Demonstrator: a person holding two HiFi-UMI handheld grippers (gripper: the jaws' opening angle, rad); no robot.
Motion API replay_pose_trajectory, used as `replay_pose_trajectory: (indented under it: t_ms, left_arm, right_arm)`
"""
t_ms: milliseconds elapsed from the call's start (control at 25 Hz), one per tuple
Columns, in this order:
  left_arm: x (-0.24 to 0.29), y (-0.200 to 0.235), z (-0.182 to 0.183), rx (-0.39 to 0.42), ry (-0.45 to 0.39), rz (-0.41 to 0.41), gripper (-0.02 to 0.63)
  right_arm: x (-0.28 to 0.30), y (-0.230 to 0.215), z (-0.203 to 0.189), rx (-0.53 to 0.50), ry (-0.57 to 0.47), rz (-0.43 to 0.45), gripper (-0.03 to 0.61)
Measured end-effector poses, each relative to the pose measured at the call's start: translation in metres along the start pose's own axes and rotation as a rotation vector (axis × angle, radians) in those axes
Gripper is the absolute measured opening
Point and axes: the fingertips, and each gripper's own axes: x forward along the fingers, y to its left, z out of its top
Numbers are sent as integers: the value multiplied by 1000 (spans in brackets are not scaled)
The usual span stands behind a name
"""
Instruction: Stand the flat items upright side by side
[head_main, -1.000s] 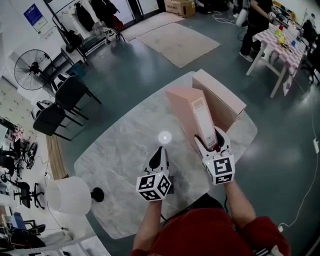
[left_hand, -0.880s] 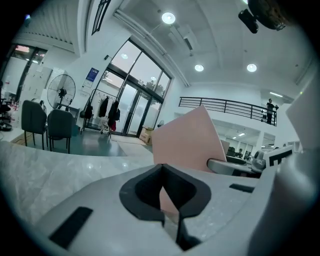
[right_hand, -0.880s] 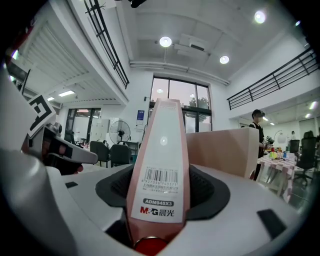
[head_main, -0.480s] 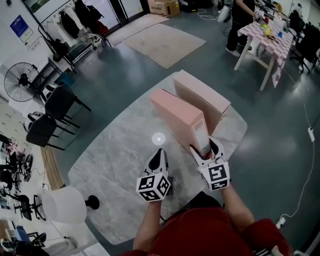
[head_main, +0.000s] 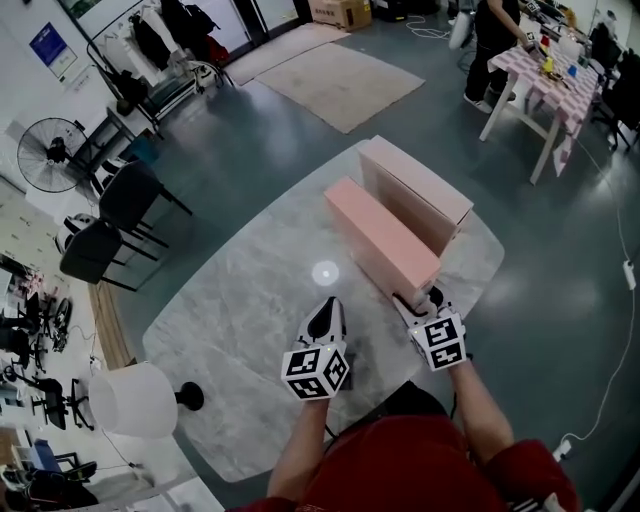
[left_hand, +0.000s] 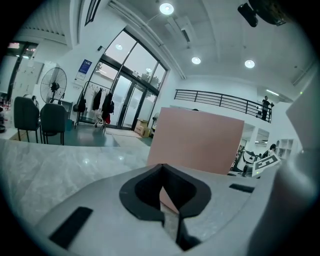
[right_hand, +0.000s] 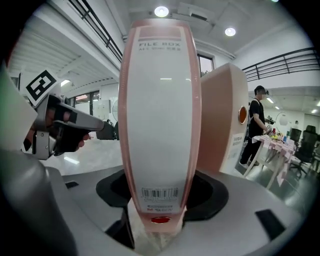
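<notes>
Two pink file boxes stand on edge side by side on the marble table (head_main: 240, 300): the near one (head_main: 380, 240) and the far one (head_main: 415, 195). My right gripper (head_main: 418, 300) holds the near box at its labelled spine end (right_hand: 160, 110), with the jaws closing on both of its sides. The far box (right_hand: 222, 120) stands just right of it with a narrow gap. My left gripper (head_main: 325, 312) rests low on the table to the left, shut and empty, and it looks at the near box's flat side (left_hand: 195, 142). It also shows in the right gripper view (right_hand: 65, 125).
A white lamp (head_main: 135, 398) stands at the table's near left edge. Dark chairs (head_main: 120, 210) are on the floor to the left. A person (head_main: 500, 40) stands by a checked table (head_main: 560, 70) at the upper right. The boxes sit near the table's right edge.
The near box has swung down from a tilt and now stands level beside the far box. My right gripper has drawn back toward me with it. The left gripper has barely moved.
</notes>
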Motion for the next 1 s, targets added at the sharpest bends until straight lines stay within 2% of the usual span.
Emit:
replay_pose_trajectory:
  t_ms: [320,1000]
  left_arm:
    - [1,13,-4,10,15,22,5]
    - [22,1,-14,24,50,27,5]
  right_arm:
    - [22,-11,-8,-3,-2,8,276]
    - [41,-44,3,-17,-30,22,275]
